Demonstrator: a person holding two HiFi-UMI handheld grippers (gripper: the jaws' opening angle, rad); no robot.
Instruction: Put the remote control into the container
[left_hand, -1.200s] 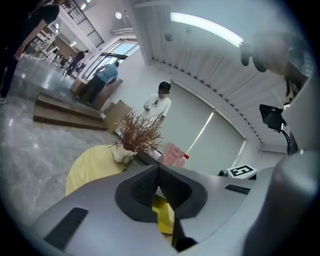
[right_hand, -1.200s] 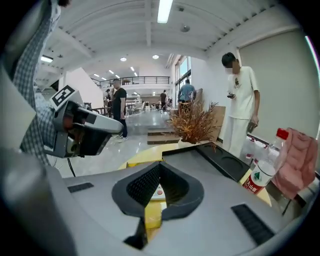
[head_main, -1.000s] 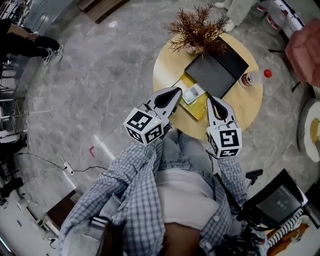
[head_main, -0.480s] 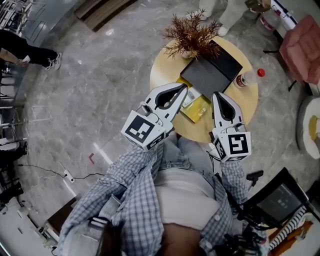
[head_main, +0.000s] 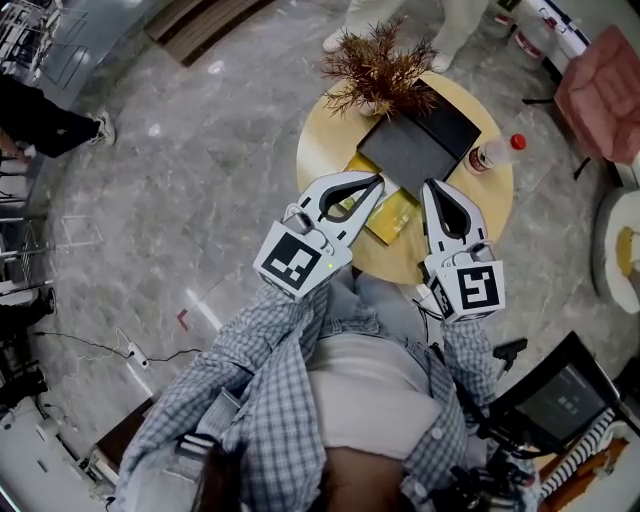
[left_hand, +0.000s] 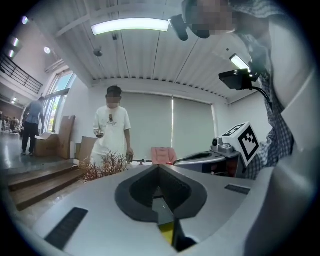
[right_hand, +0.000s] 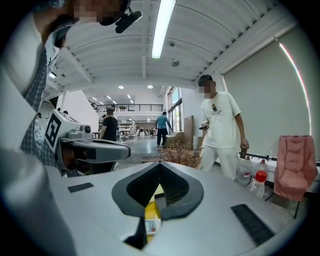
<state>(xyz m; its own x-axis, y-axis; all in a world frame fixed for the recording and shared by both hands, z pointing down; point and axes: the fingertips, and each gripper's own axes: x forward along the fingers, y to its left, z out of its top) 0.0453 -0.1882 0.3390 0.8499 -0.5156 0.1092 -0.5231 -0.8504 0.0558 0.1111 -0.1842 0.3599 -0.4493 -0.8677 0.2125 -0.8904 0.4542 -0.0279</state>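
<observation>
- While the person's checked sleeves (head_main: 270, 370) fill the lower middle of the head view, the left gripper (head_main: 378, 180) and the right gripper (head_main: 428, 184) sit side by side just above them. Both are over the near edge of the round table (head_main: 470, 215).
- Each gripper's own view settles the tongs. The left pair meets at the tips with nothing between, and the right pair is likewise closed and empty.
- Only the right gripper view shows the remote control (right_hand: 151, 226). It is white with a red button, low in the frame through the gap behind the jaws, lying on a yellow pad (head_main: 395, 215).
- In the head view the remote cannot be picked out beside the left gripper's tip. The left gripper view shows only a sliver of yellow.
- Beyond the pad, the dark container (head_main: 415, 150) lies at the table's middle, apart from the remote; its inside cannot be made out.
- A red-capped bottle (head_main: 490, 152) lies at the table's right edge.
- A dried plant (head_main: 380, 65) stands at the far edge.
- Farthest, a person in white (right_hand: 222, 130) stands behind the table in both gripper views. The head view shows only legs at its top edge.
</observation>
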